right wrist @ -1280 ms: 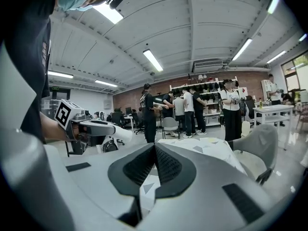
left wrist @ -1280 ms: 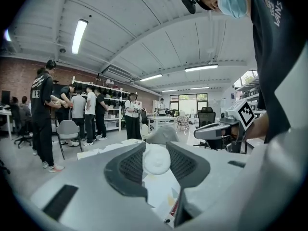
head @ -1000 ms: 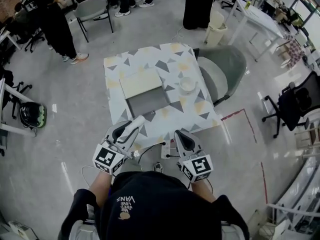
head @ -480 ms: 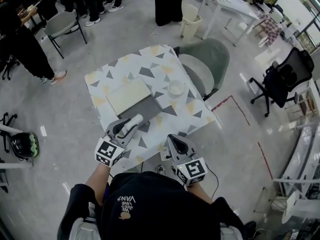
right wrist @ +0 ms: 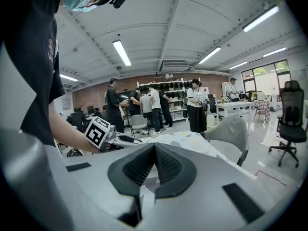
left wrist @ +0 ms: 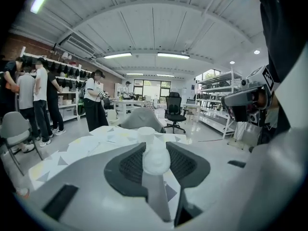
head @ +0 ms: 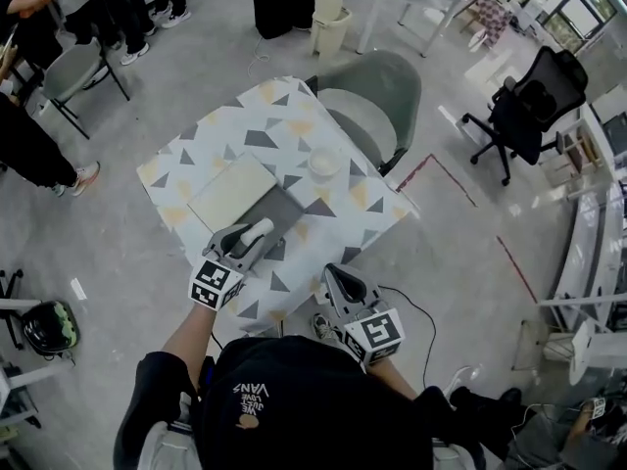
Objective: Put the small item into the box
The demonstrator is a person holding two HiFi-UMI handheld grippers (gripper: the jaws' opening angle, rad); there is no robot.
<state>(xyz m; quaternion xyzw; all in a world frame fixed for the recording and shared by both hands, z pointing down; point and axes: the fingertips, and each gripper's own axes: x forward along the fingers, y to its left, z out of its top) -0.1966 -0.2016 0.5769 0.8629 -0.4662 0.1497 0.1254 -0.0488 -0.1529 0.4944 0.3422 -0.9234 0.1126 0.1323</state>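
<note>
A small white item (left wrist: 155, 160) sits pinched between the pads of my left gripper (head: 254, 237), which is shut on it. That gripper hovers at the near edge of the open grey box (head: 290, 210), whose cream lid (head: 231, 192) lies folded back to the left. The box rests on a table (head: 211, 145) covered in a triangle-patterned cloth. My right gripper (head: 334, 278) hangs at the table's front corner, jaws closed together with nothing between them (right wrist: 154, 152).
A white round cup-like object (head: 324, 162) stands on the table beyond the box. A grey chair (head: 369, 94) is behind the table, a black office chair (head: 517, 108) farther right. People stand at upper left. A black cable (head: 416, 311) runs on the floor.
My left gripper has carried the white item forward from the table's front edge up to the box's near edge. The right gripper has stayed by the front corner. The head view has swung.
</note>
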